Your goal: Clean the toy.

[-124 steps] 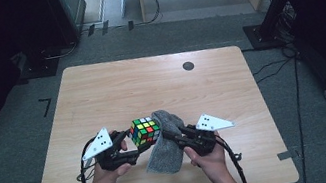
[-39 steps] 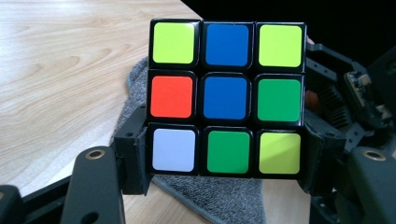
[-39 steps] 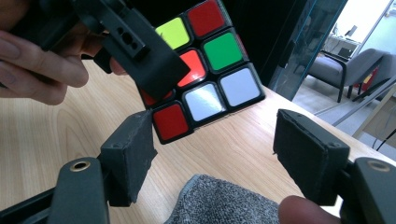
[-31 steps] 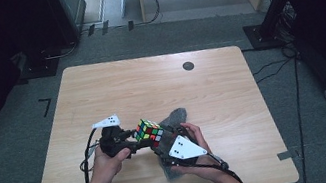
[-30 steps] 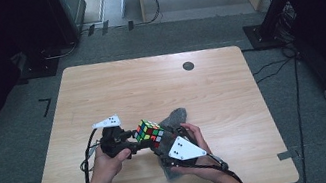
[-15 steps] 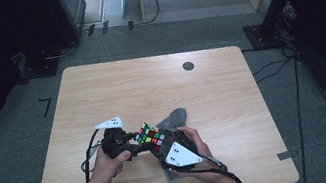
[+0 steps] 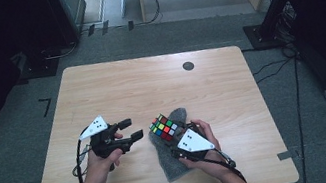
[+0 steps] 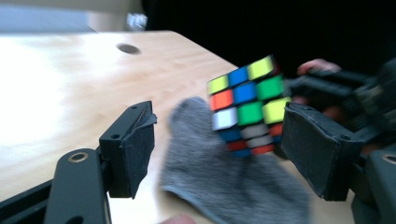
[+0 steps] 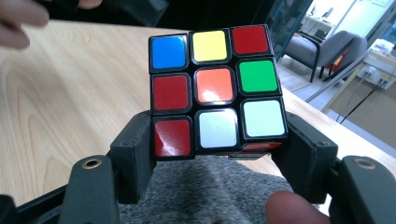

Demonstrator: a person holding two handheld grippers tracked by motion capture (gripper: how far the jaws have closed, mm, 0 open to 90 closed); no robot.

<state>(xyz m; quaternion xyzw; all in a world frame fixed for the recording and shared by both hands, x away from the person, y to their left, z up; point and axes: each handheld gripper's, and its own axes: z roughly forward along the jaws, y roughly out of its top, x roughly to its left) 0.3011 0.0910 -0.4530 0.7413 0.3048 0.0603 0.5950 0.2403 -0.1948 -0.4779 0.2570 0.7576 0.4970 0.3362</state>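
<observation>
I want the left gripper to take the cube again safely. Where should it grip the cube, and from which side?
The cube is clamped low between the right gripper pads, above the grey sock. Probably best: bring the left gripper, jaws now open and apart from it, from its own side and close on the free upper layer, on two opposite flat faces the right pads leave uncovered.

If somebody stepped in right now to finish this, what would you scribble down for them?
Right hand-held gripper: shut on the multicoloured plastic puzzle cube, holding it above the grey knitted sock.
Left hand-held gripper: its jaws have just been opening and are now off the cube, nothing between them.
The sock lies flat on the light wooden table, near the front edge.
Done: cube passed fully to the right side.
Left: probably setting the cube down on the sock or wrapping it; that's a guess.
</observation>
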